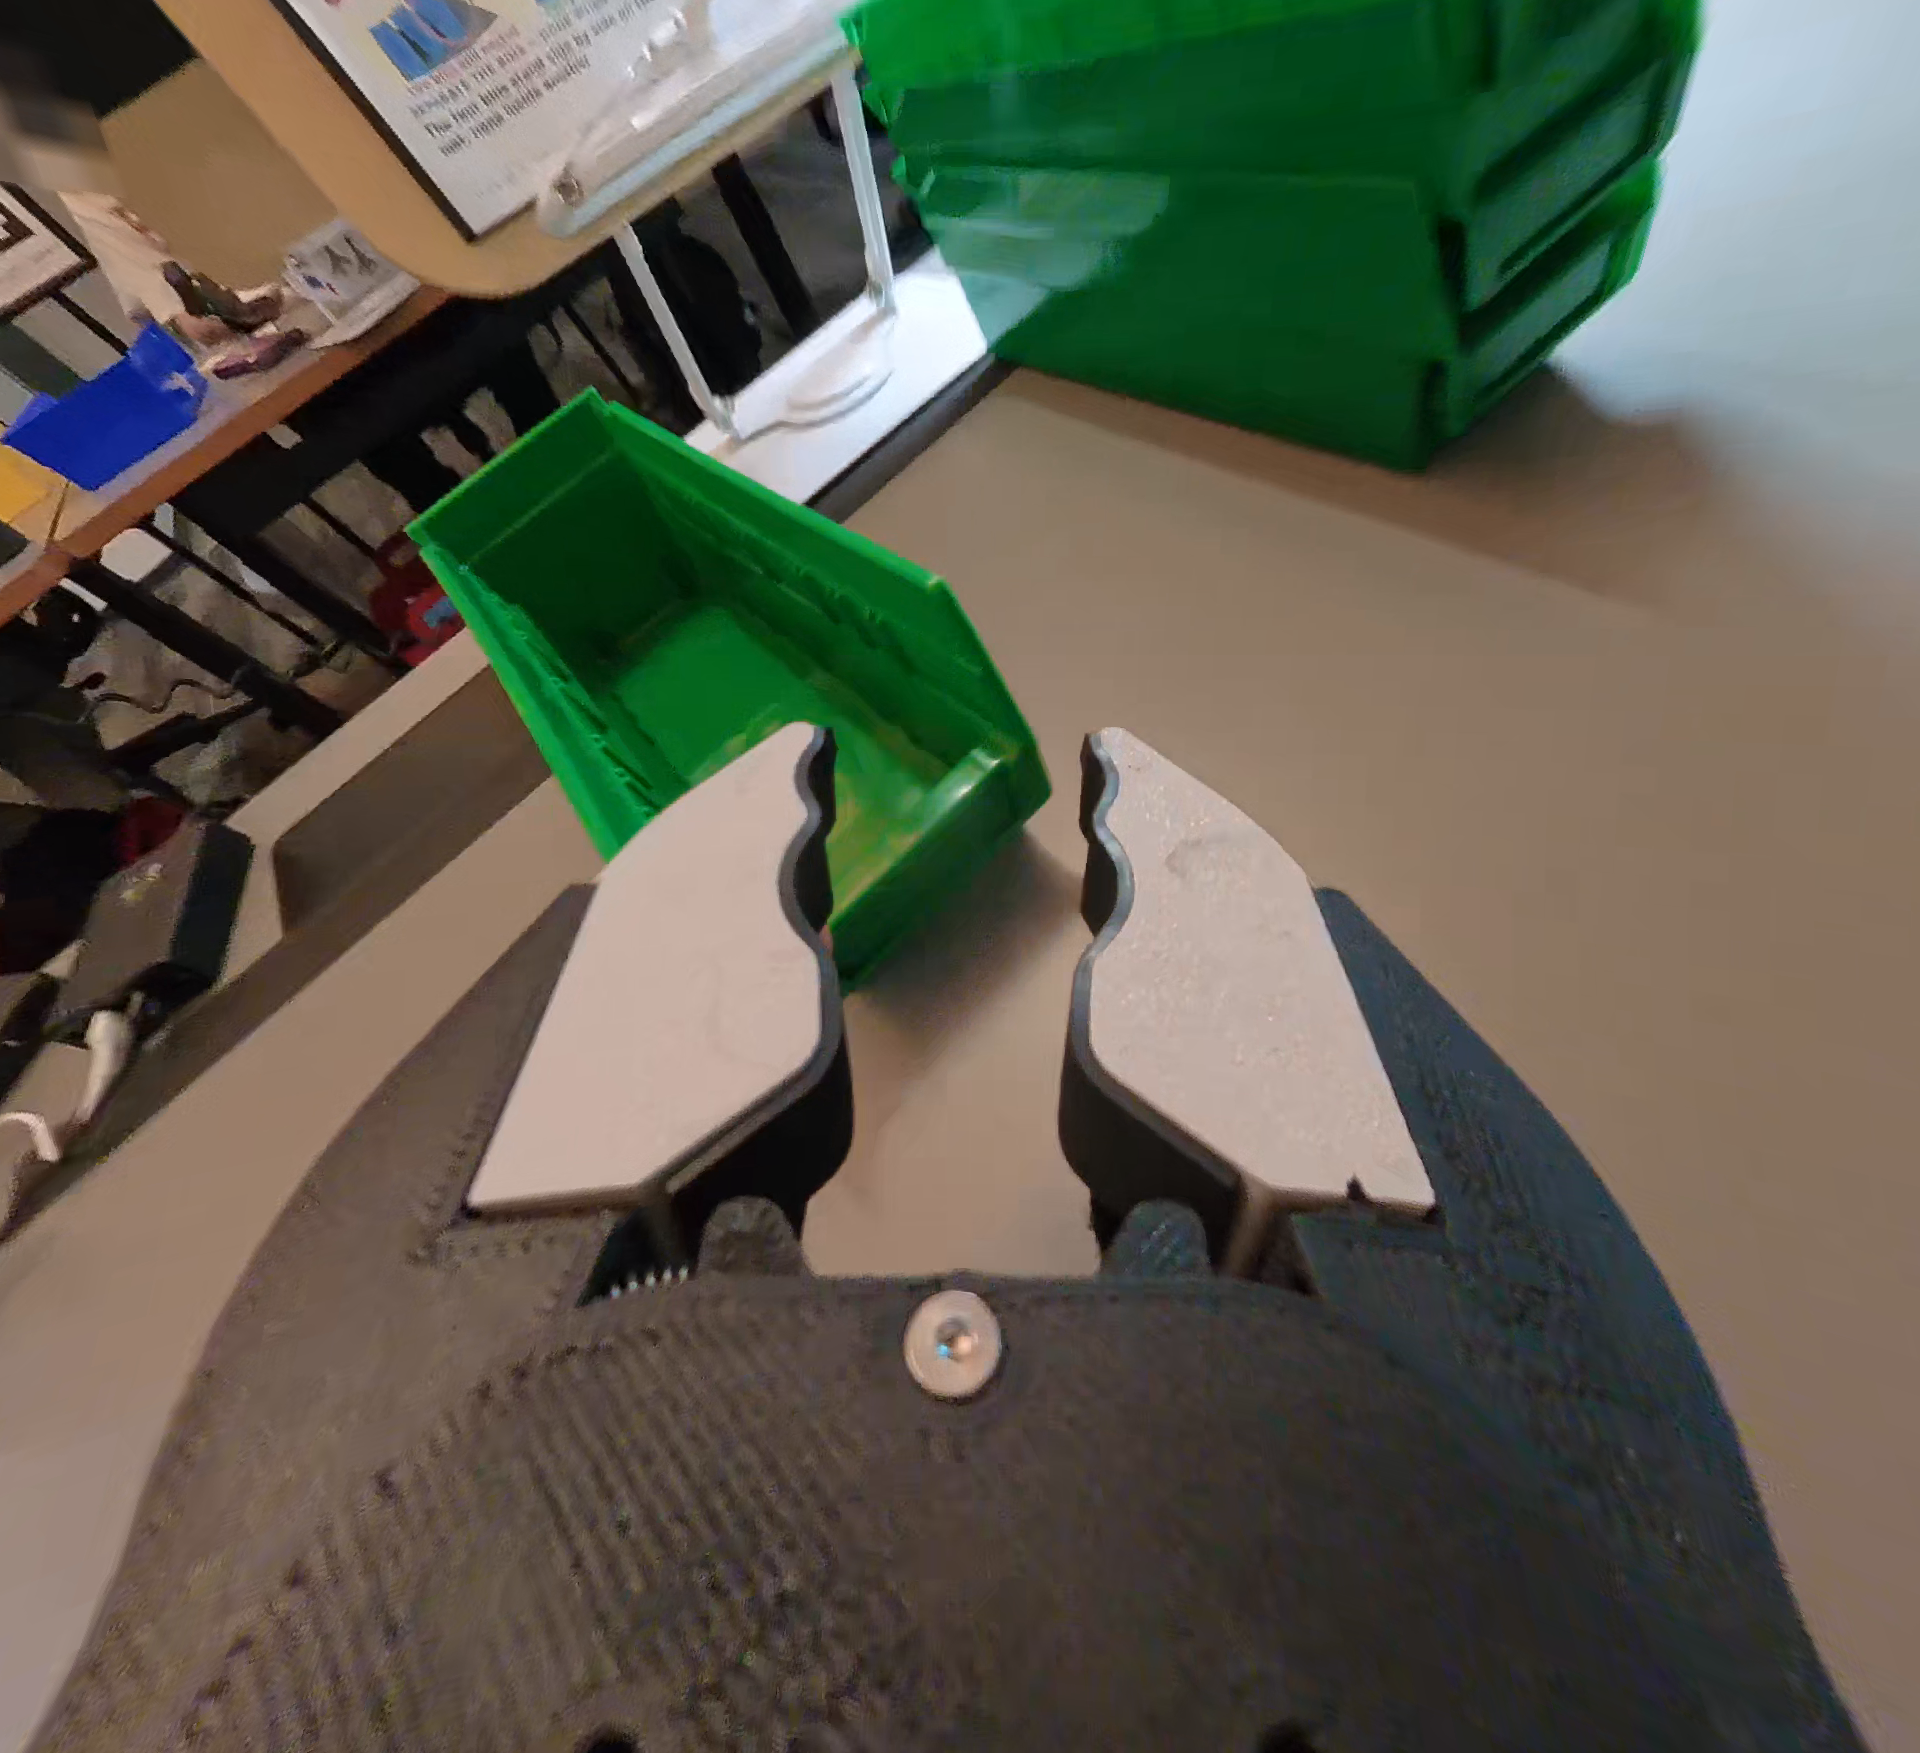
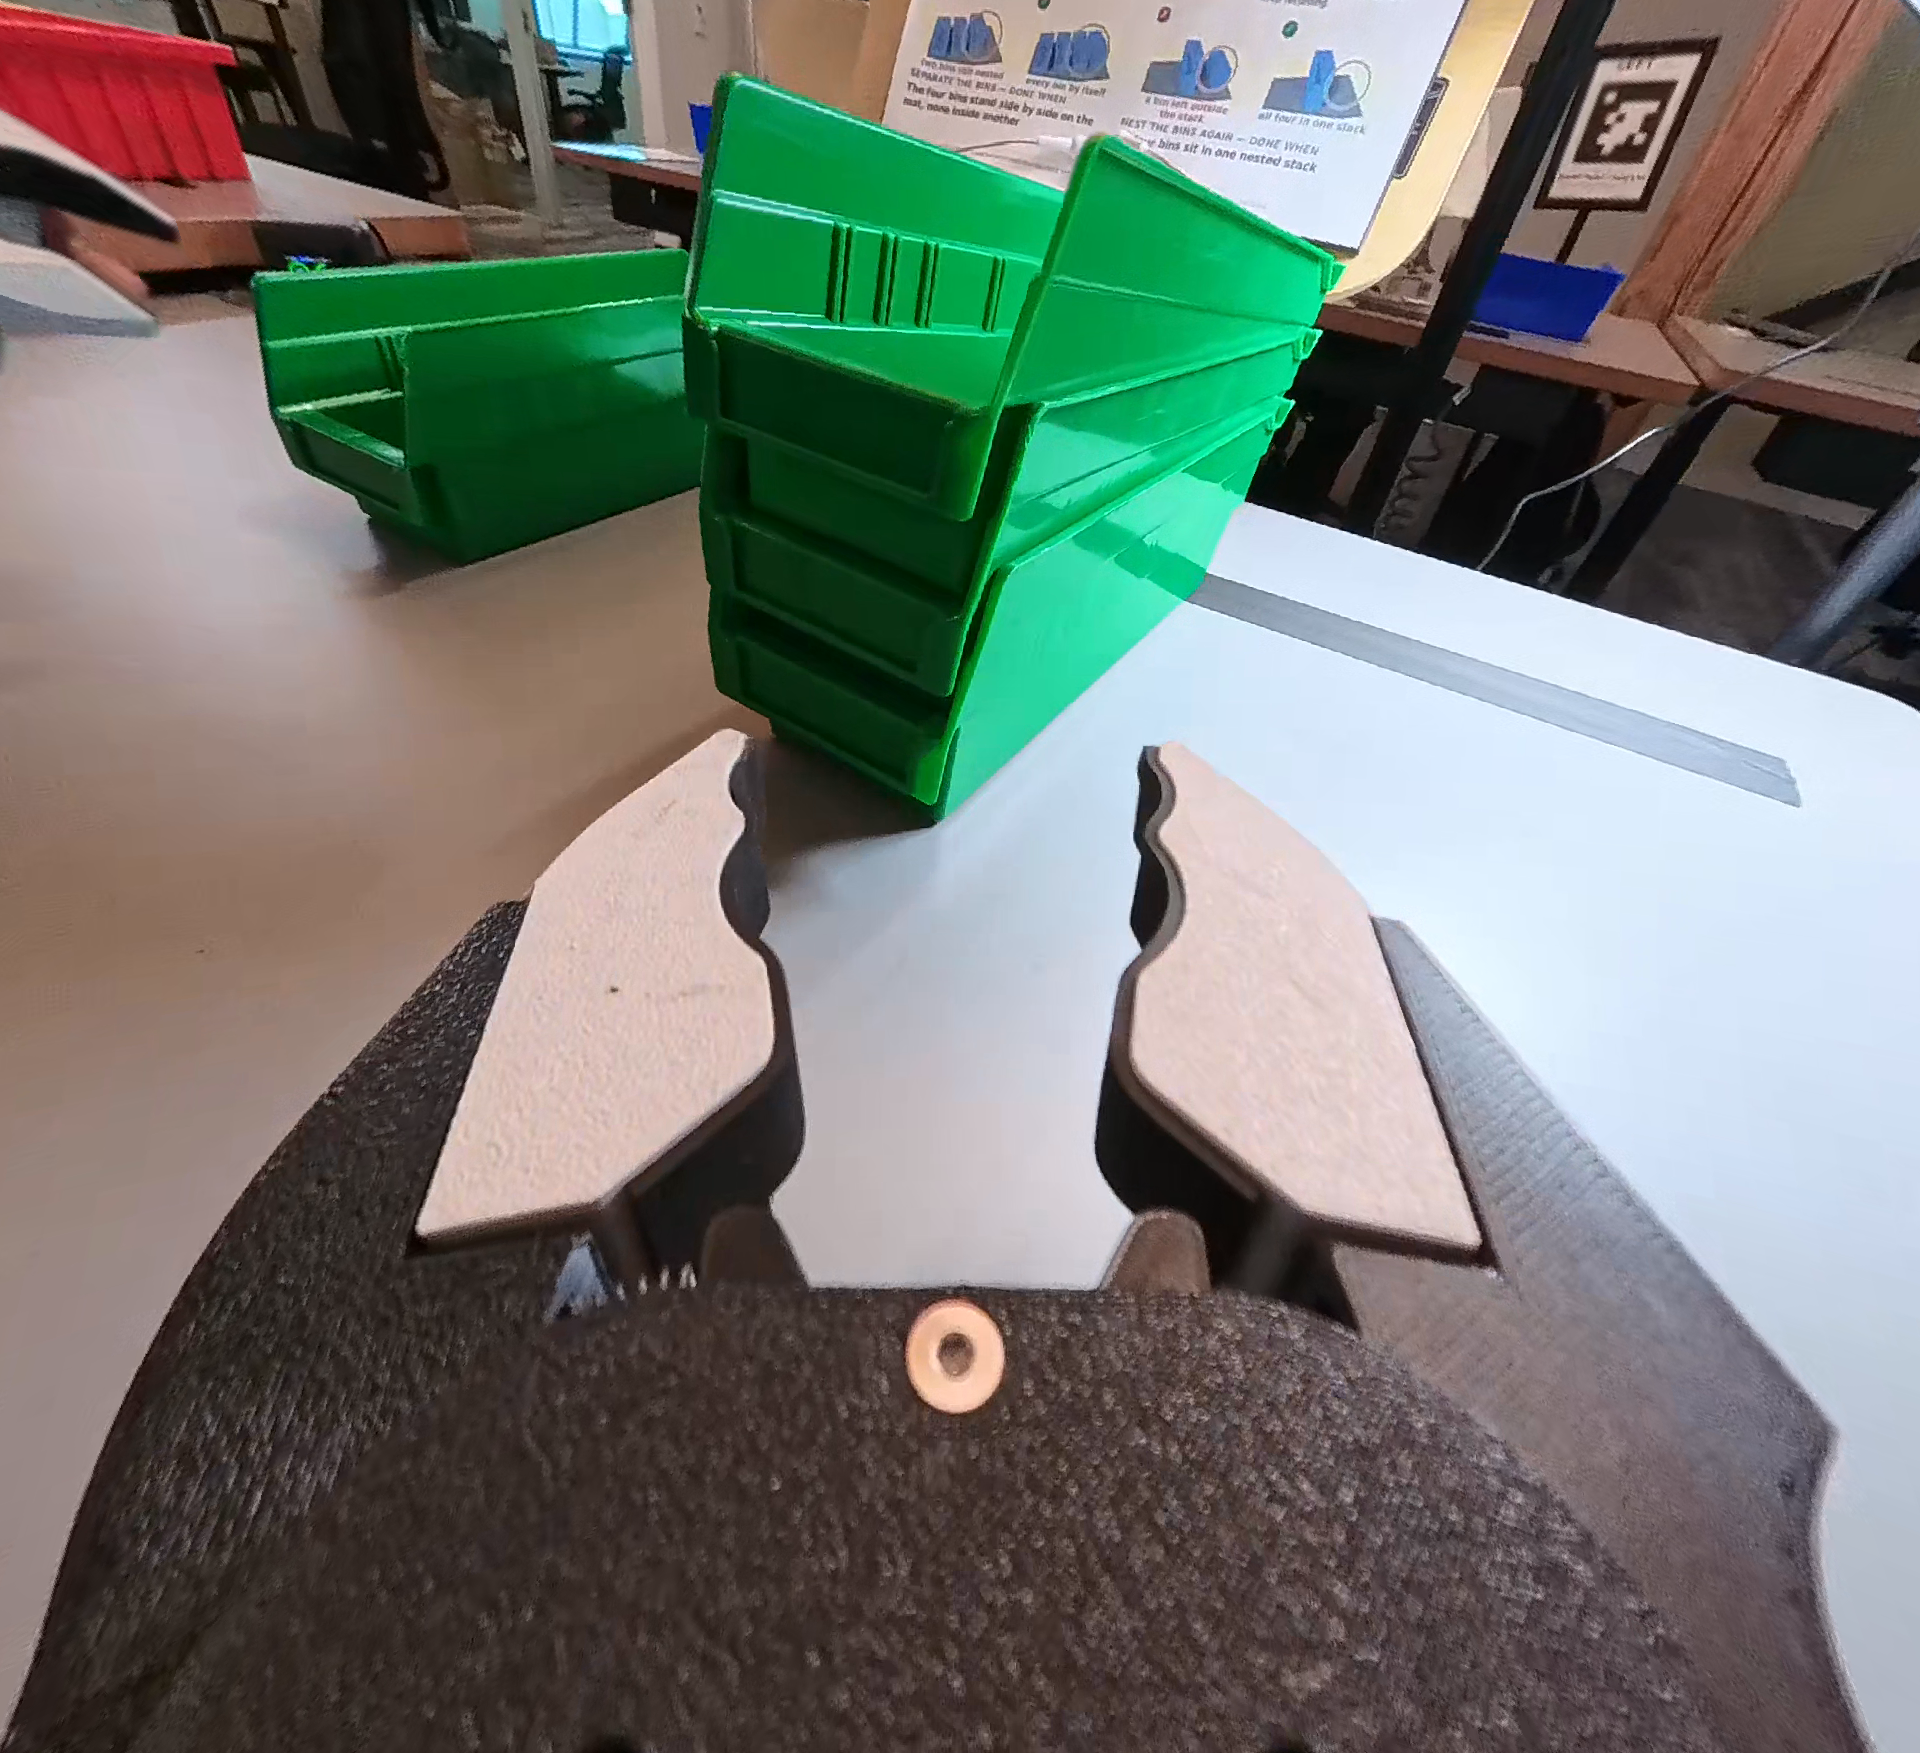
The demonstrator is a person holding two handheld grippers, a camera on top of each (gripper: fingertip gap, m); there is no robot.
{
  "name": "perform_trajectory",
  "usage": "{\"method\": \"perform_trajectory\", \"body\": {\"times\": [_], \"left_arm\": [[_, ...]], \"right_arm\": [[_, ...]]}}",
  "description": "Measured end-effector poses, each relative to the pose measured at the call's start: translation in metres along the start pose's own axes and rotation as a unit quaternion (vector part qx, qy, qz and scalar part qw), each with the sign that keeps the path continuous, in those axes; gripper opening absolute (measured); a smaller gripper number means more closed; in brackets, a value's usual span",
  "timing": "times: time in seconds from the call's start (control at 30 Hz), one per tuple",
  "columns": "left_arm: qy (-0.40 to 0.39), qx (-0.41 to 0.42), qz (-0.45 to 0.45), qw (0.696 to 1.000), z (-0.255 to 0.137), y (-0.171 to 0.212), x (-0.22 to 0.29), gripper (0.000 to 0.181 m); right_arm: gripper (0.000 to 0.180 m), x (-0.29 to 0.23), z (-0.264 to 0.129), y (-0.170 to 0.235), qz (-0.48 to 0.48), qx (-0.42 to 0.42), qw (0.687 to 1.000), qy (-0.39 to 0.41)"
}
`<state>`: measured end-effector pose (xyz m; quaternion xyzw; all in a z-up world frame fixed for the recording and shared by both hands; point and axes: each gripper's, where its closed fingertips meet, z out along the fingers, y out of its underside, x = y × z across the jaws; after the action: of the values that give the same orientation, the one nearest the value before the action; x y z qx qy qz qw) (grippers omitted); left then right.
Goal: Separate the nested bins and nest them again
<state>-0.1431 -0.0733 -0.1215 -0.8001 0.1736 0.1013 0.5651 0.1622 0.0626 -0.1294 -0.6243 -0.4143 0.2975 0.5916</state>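
Stack: green nested stack (image 2: 966, 498) stands on the grey worktop (image 2: 1403, 872); four front lips show, so it looks like four bins, though the blur in the left wrist view leaves the count unsure
Lone bin: a single green bin (image 1: 727, 654) sits apart from the stack, on the side away from the tape strip (image 2: 1507, 685); upright, open top, nothing in it
Left gripper: left gripper (image 1: 956, 768) has jaws spread and holds nothing; it hovers just short of the lone bin's front lip, well clear of the stack
Right gripper: right gripper (image 2: 945, 758) has jaws spread and empty; it points at the stack's low front corner, near but not touching
Backdrop: instruction board (image 2: 1195, 10) stands behind the stack
Step, as judged: separation barely begun; the top bin is next
Risk: tight nesting may lift the bins below with the top one, or drag the whole stack; a thin-lip pinch may slip; a tilted pull may topple the stack onto the lone bin
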Motion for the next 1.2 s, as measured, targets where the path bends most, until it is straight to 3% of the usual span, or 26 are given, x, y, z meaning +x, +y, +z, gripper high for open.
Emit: {"method": "perform_trajectory", "body": {"times": [0.13,0.37,0.5,0.63,0.73,0.93,1.2], "left_arm": [[0.041,-0.12,0.077,0.989,0.031,0.027,-0.004,0.051],[0.051,-0.274,0.222,0.934,0.073,0.082,-0.008,0.06],[0.047,-0.293,0.234,0.926,0.082,0.091,-0.014,0.047],[0.035,-0.292,0.325,0.899,0.08,0.092,-0.016,0.032],[0.042,-0.276,0.333,0.901,0.074,0.087,-0.001,0.03],[0.041,-0.214,0.305,0.927,0.053,0.041,0.033,0.03],[0.041,-0.134,0.332,0.933,0.039,-0.089,0.057,0.029]], "right_arm": [[0.068,0.003,-0.003,0.002,0.007,0.004,1.0,0.003],[0.067,-0.002,-0.001,0.007,0.0,-0.005,1.0,-0.007],[0.066,-0.005,-0.001,0.007,-0.014,-0.005,1.0,-0.01],[0.065,-0.007,-0.001,0.007,-0.018,-0.006,1.0,-0.013],[0.064,-0.006,-0.003,0.004,-0.018,0.001,1.0,-0.01],[0.063,-0.006,-0.002,0.004,-0.012,0.002,1.0,-0.01],[0.062,-0.007,-0.004,0.0,-0.016,0.012,1.0,-0.006]]}}
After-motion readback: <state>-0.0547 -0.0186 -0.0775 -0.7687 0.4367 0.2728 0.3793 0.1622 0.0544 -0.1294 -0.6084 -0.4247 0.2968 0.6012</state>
